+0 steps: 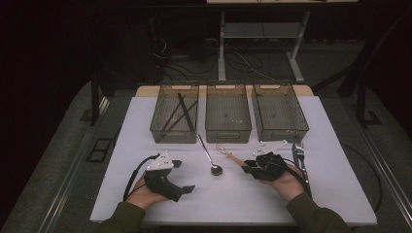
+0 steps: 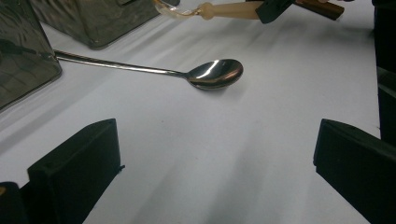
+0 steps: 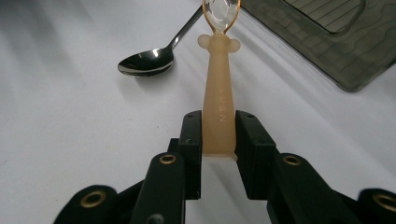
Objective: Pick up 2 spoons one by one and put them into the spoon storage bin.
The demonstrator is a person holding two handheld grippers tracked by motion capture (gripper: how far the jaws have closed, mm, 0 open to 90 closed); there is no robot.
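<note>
My right gripper is shut on the tan handle of a small spoon with a clear amber-rimmed bowl; the spoon points away over the white table. In the high view this gripper lies right of centre and the small spoon sticks out to its upper left. A metal spoon lies between the hands, its bowl nearest me. My left gripper rests at the front left, jaws wide apart and empty. From the left gripper, the metal spoon lies just ahead and the small spoon farther off.
Three grey see-through bins stand in a row at the back: the left bin holds black chopsticks, beside it the middle bin and the right bin. Metal forks lie right of my right hand. The table's front edge is near.
</note>
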